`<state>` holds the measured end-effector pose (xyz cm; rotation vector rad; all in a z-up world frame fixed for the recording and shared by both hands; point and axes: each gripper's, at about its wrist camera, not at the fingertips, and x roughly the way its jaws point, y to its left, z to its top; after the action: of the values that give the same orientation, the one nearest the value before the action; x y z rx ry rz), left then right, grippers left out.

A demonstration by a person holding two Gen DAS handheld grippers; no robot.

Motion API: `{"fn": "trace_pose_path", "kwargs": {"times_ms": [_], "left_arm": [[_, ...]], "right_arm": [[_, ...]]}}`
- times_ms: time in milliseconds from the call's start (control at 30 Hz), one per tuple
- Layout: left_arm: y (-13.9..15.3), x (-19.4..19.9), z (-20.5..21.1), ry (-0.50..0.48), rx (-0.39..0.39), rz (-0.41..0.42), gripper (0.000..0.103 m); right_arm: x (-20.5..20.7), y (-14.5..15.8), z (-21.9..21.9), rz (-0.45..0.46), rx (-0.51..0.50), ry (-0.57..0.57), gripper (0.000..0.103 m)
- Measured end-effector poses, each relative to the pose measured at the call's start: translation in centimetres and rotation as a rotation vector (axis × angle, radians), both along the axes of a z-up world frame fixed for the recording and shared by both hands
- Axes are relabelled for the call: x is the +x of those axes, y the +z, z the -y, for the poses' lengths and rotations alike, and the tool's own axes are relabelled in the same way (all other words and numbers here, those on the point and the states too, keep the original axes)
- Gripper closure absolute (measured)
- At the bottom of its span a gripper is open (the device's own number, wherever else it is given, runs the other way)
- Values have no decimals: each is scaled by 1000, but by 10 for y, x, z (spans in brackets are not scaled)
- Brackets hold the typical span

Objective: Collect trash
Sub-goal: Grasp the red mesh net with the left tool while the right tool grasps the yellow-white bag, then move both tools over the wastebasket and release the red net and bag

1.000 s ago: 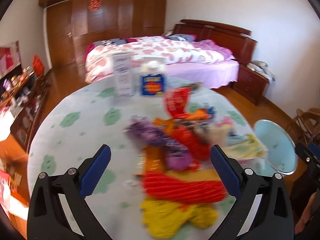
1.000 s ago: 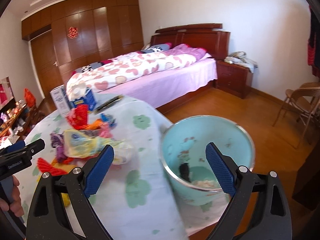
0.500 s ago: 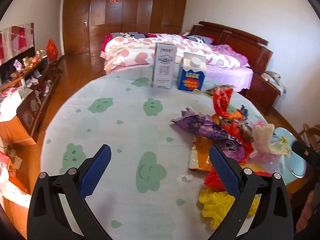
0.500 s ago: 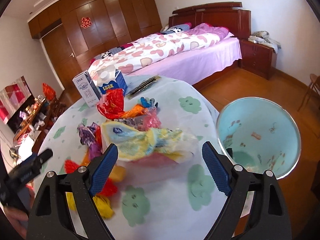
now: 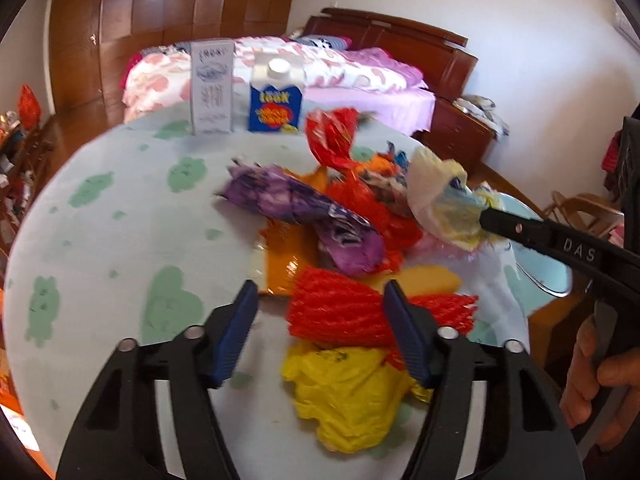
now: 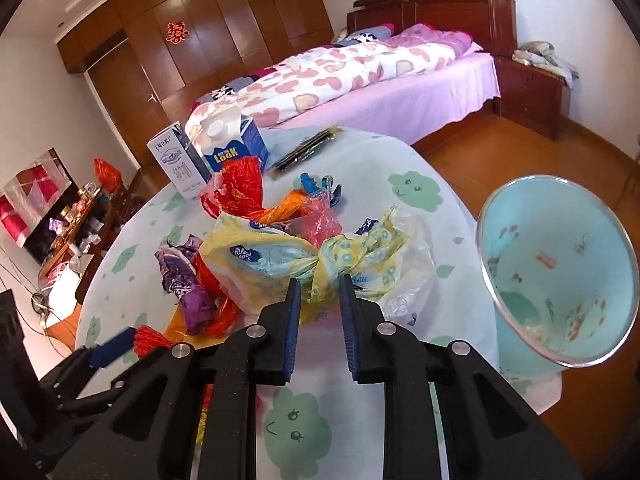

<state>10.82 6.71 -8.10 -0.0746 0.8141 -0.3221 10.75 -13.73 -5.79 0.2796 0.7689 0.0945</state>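
A heap of wrappers lies on the round table with the cloud-print cloth (image 5: 120, 240). My left gripper (image 5: 322, 300) hangs low over the heap's near side. Its jaws are closing with a red ribbed wrapper (image 5: 340, 316) between them; the left pad stands clear of it. A yellow plastic bag (image 5: 348, 392) lies just below. My right gripper (image 6: 320, 284) is closing, and its pads pinch the bunched middle of a yellow-and-blue printed plastic bag (image 6: 276, 256). The left wrist view shows this right gripper (image 5: 486, 216) holding that bag (image 5: 440, 200). A pale blue bin (image 6: 560, 272) stands beside the table's right edge.
A purple wrapper (image 5: 304, 212) and a red foil wrapper (image 5: 332, 136) lie in the heap. A blue milk carton (image 5: 276, 96) and a white box (image 5: 212, 88) stand at the table's far side. Behind are a bed (image 6: 360, 76), a wardrobe and a nightstand (image 6: 528, 92).
The left gripper swung back over the trash heap, sank, and narrowed around the red ribbed wrapper. The right gripper moved from over the bin to the heap and closed on the printed bag.
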Motion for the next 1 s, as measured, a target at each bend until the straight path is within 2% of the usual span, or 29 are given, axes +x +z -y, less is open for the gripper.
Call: {"fn": "trace_pose_path", "kwargs": {"times_ms": [33, 100, 133, 200, 267, 500, 733, 867, 1000], "left_arm": [[-2, -1, 0, -3, -11, -7, 47], [-2, 0, -1, -7, -32, -13, 61], [-2, 0, 0, -11, -37, -10, 63], [0, -3, 2, -9, -26, 7, 76], [2, -4, 0, -8, -36, 13, 81], [29, -13, -14, 38, -74, 88, 84], [54, -17, -27, 109, -75, 154, 84], [64, -18, -26, 161, -43, 197, 84], [69, -13, -20, 174, -58, 199, 84]], "right_arm": [[-2, 1, 2, 8, 7, -1, 86], [-3, 2, 3, 19, 21, 1, 88], [-5, 3, 5, 29, 24, 2, 88], [-9, 7, 7, 48, 26, 2, 89], [-14, 13, 9, 76, 22, 3, 89], [-32, 35, 17, 176, 5, -6, 89], [-43, 44, 21, 228, -58, -27, 89], [-50, 48, 32, 250, -75, -50, 89], [-57, 52, 43, 264, -88, -71, 89]]}}
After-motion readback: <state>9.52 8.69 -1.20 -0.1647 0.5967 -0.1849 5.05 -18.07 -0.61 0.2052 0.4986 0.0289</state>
